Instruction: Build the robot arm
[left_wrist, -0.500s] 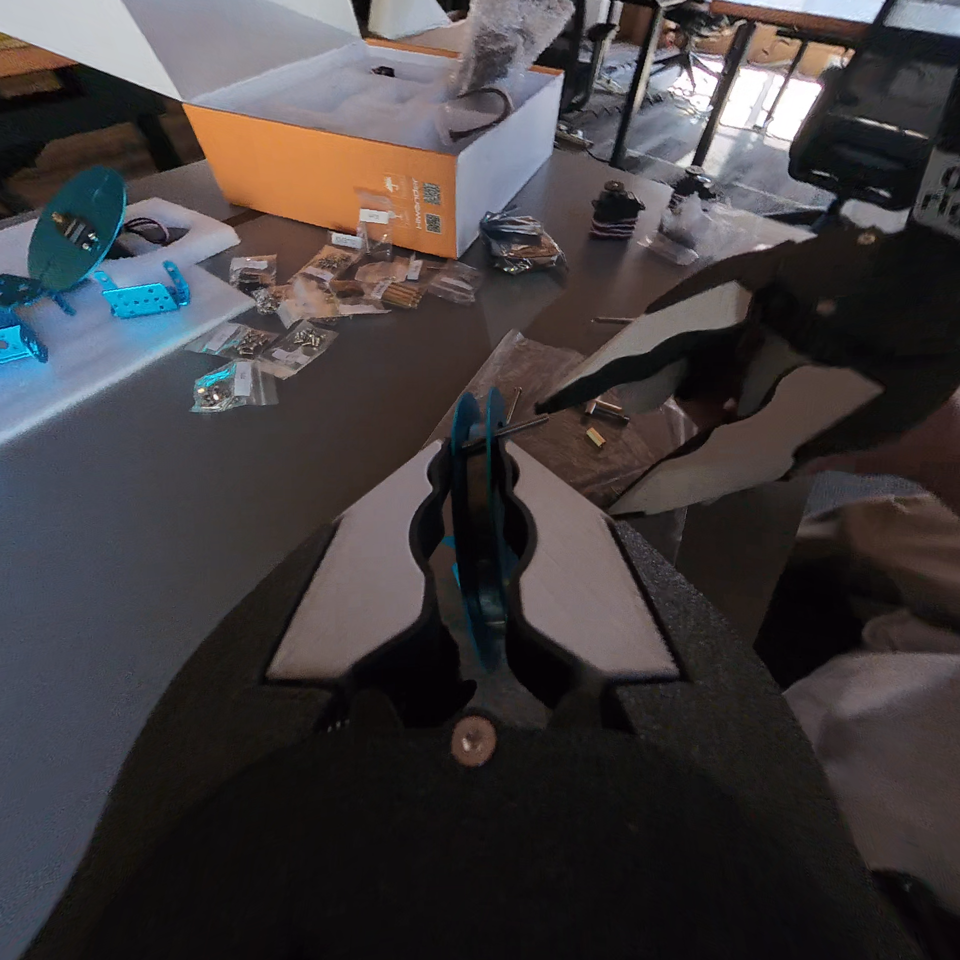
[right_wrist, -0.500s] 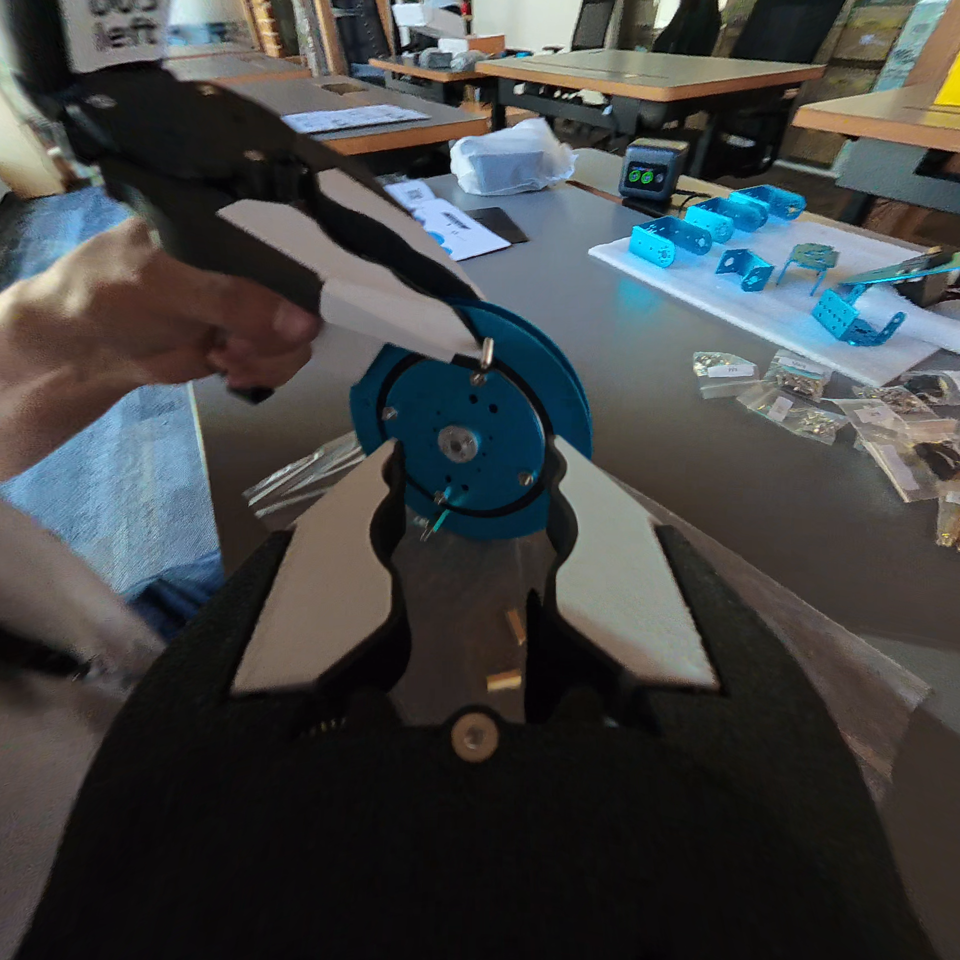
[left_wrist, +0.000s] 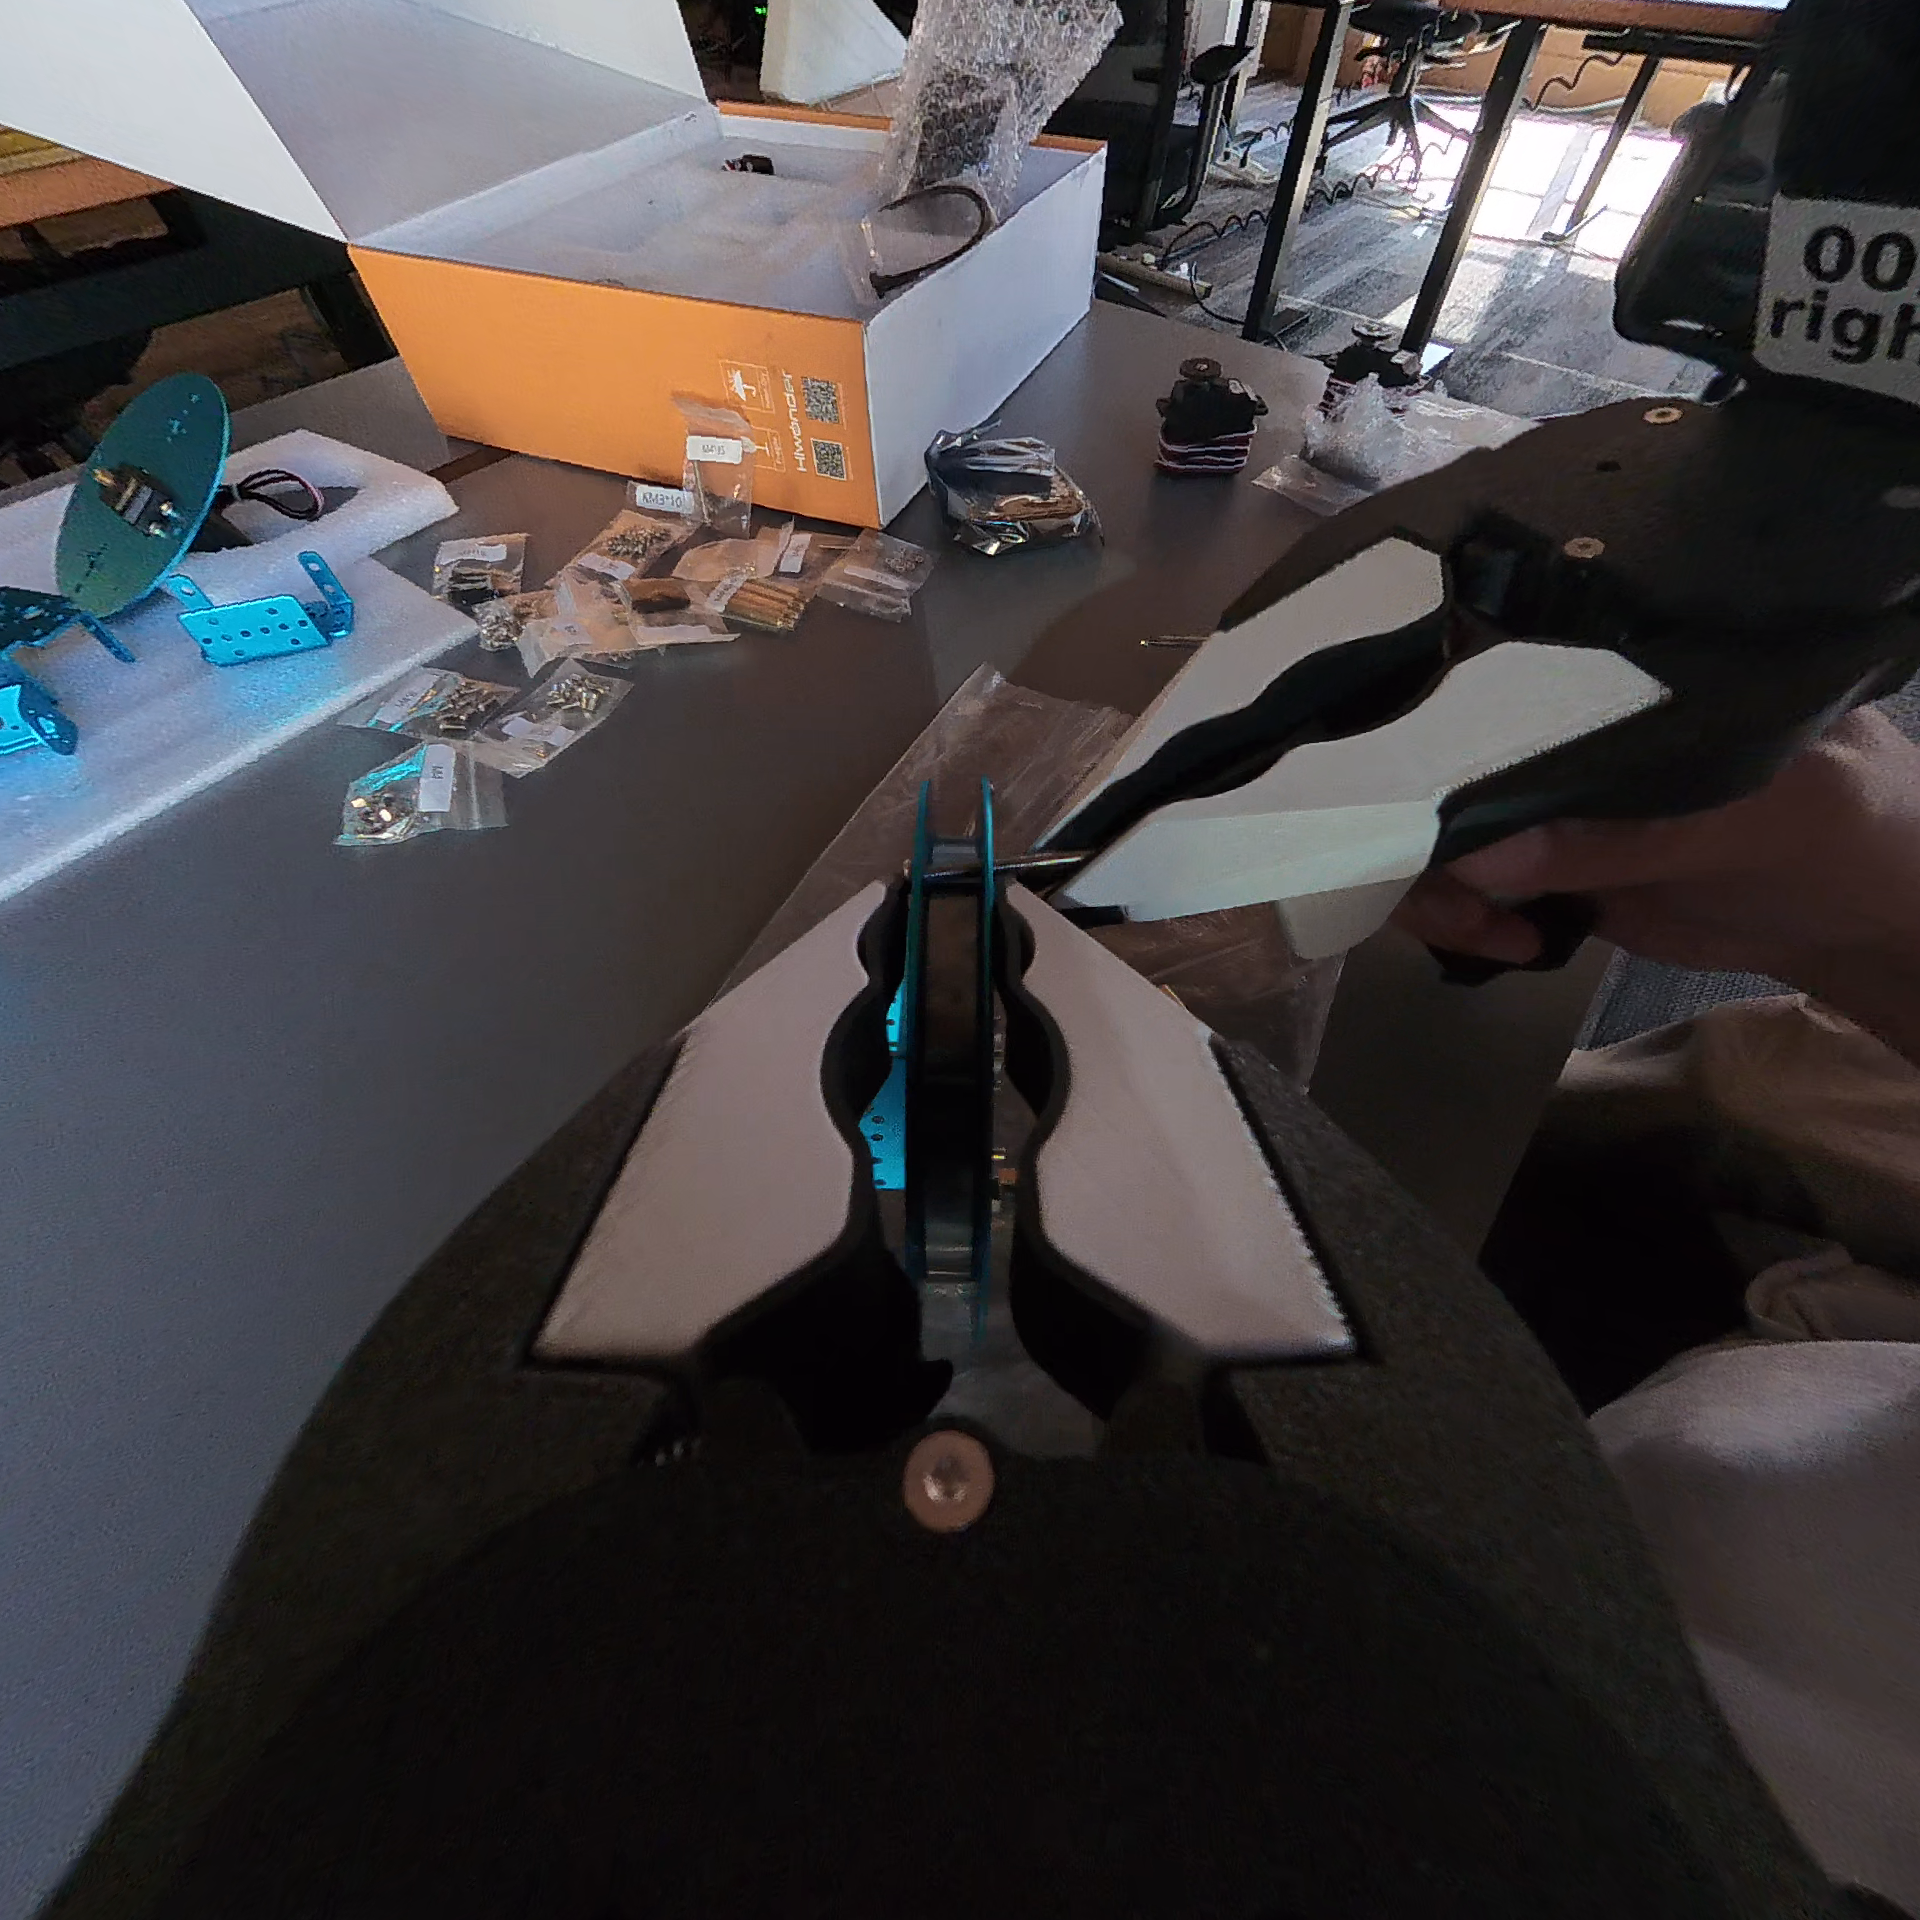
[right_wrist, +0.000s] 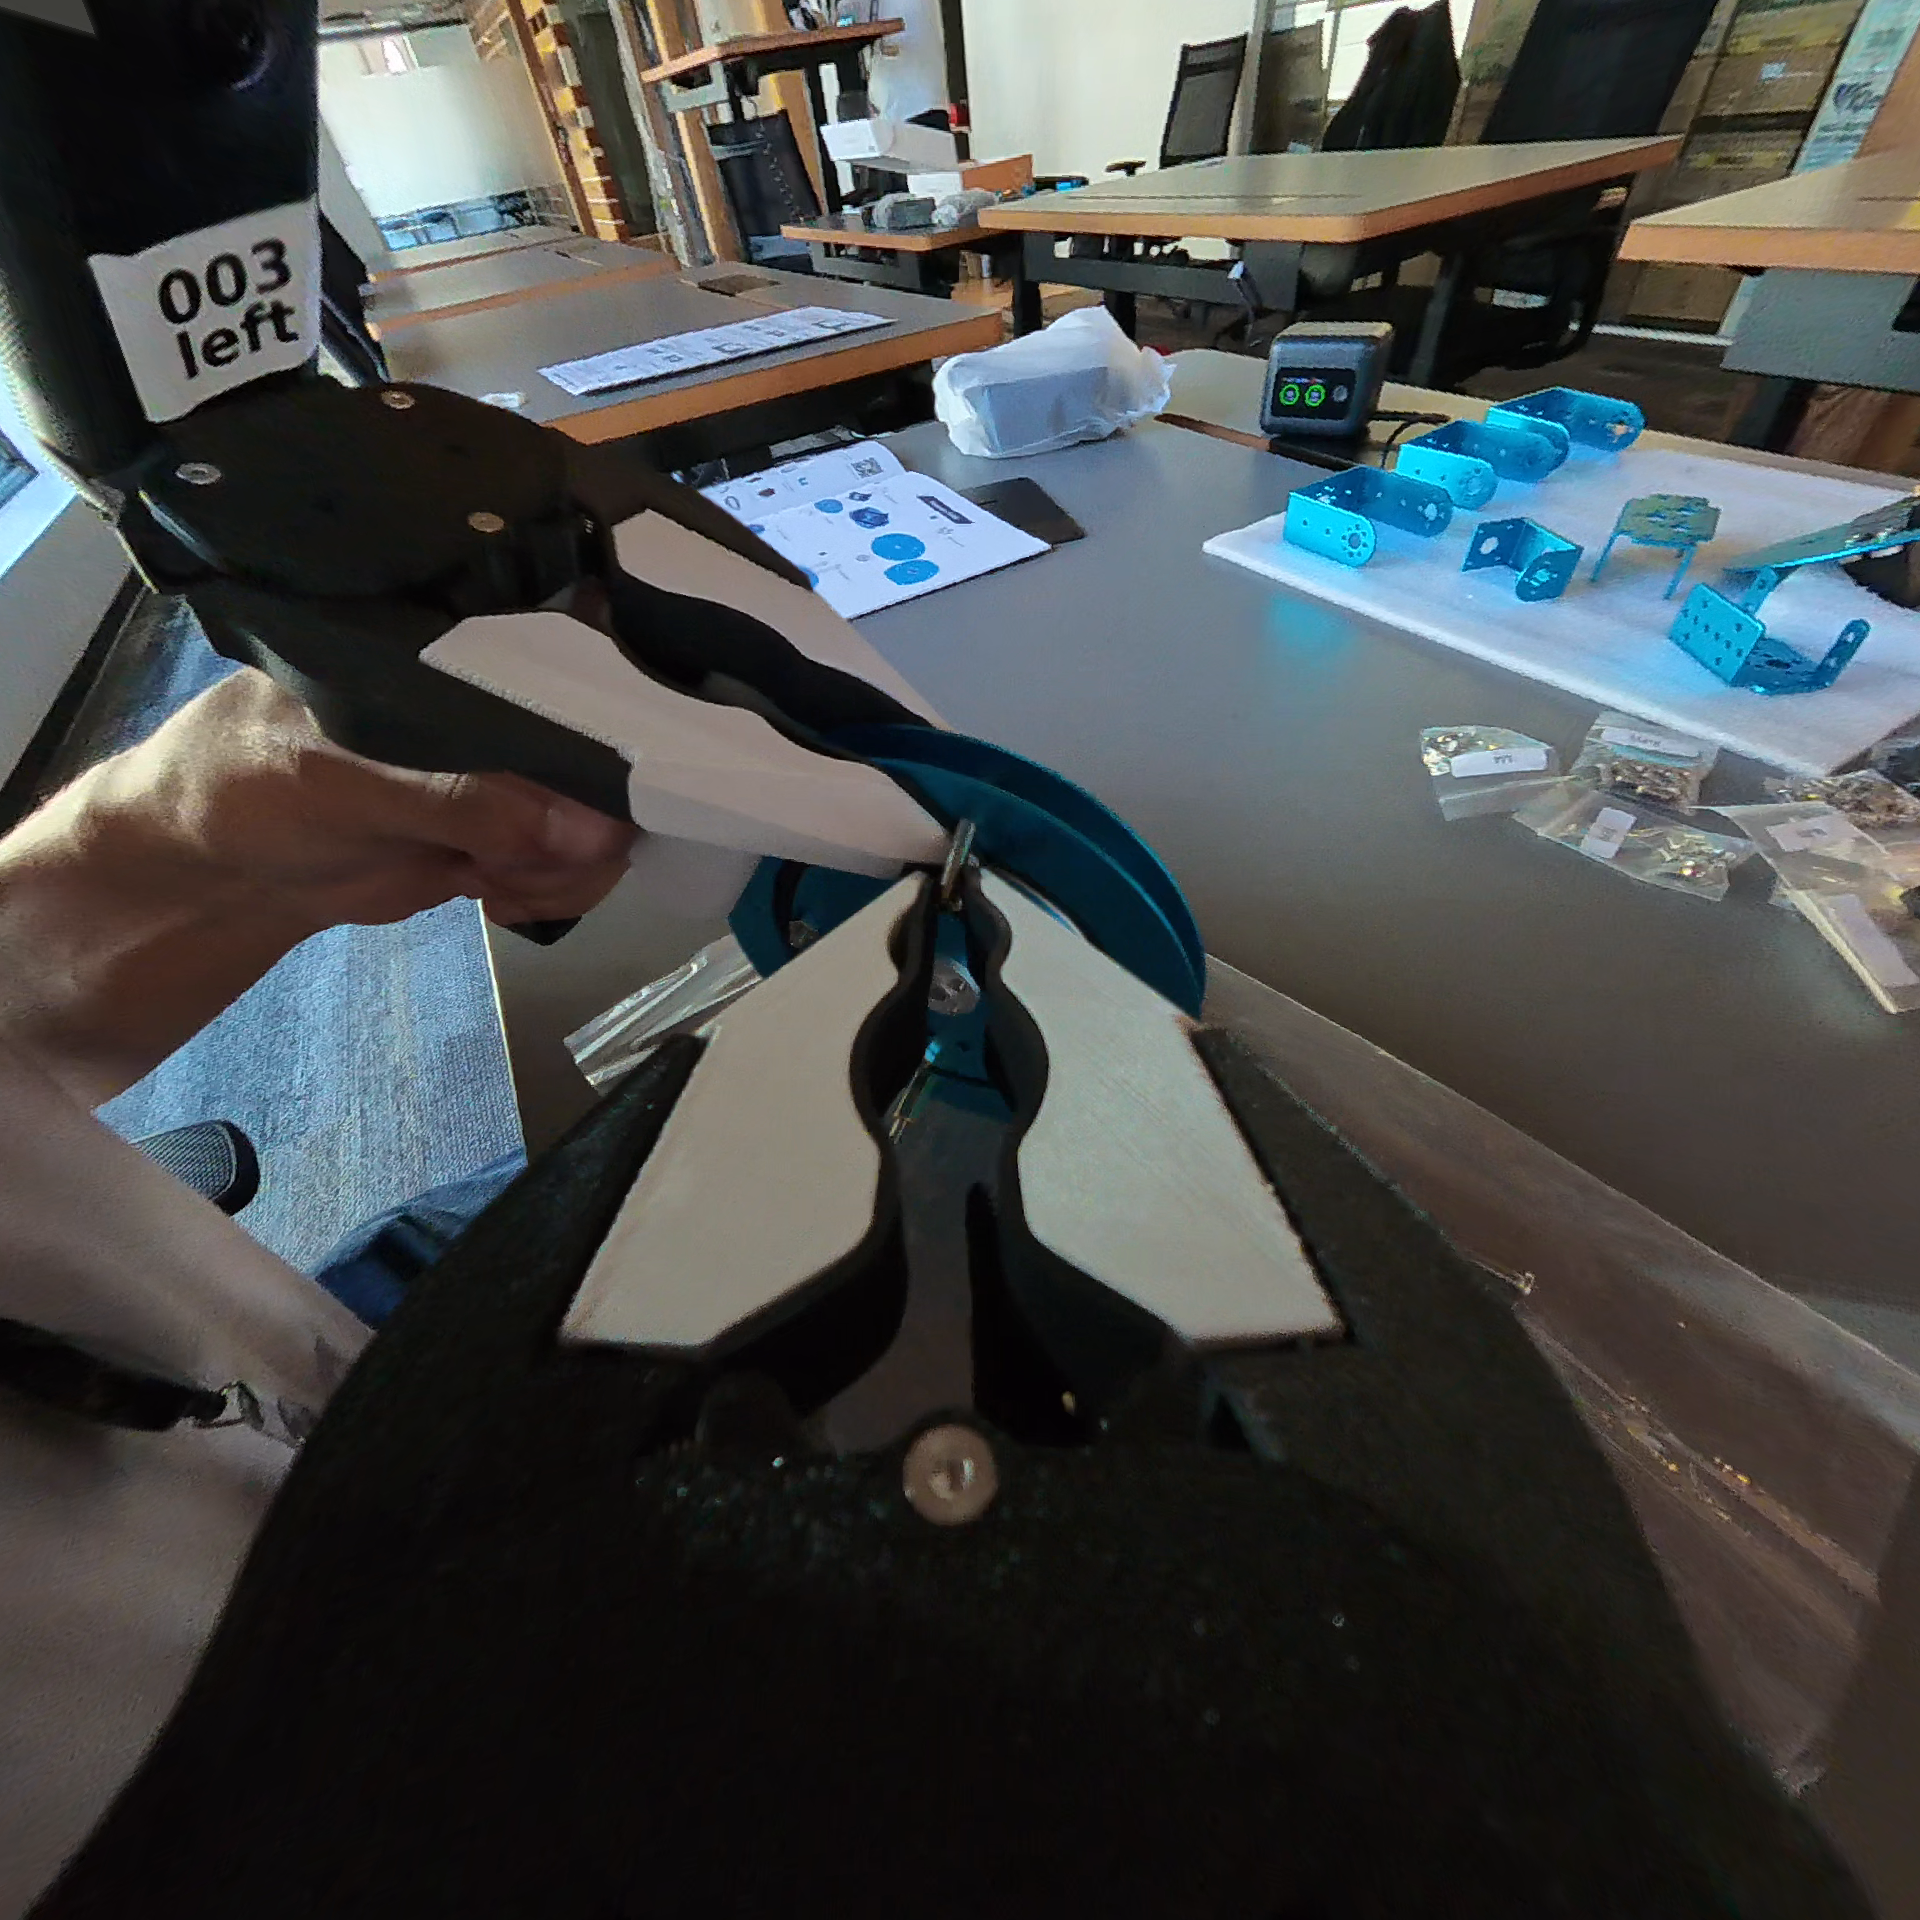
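The blue wheel (left_wrist: 948, 1039), made of two thin round plates side by side, is held in the air above the near edge of the grey desk (left_wrist: 312, 1039). The left hand-held gripper (left_wrist: 948, 914) is closed on it: its two white fingers (left_wrist: 748, 1132) press on the outer faces of the plates, and the wheel stands on its edge between them. A thin metal pin (left_wrist: 1023, 860) goes across the top of the wheel, through both plates.

The right hand-held gripper (right_wrist: 940, 894) comes from the side and points at this pin. Its fingers are closed on the end of the pin (right_wrist: 958, 850), just at the rim of the wheel (right_wrist: 1091, 894). In the right wrist view, the left hand-held gripper (right_wrist: 914, 842) comes down at a slant from the upper left, and a hand (right_wrist: 312, 831) holds its black handle from below.

Under the wheel lies a clear plastic bag (left_wrist: 1049, 727) on the desk. Farther away are many small bags of screws (left_wrist: 499, 717), an open orange and white box (left_wrist: 665, 343), and a white foam sheet (right_wrist: 1558, 644) with blue metal brackets (right_wrist: 1361, 525). An open paper booklet (right_wrist: 873, 530) lies near the far side.
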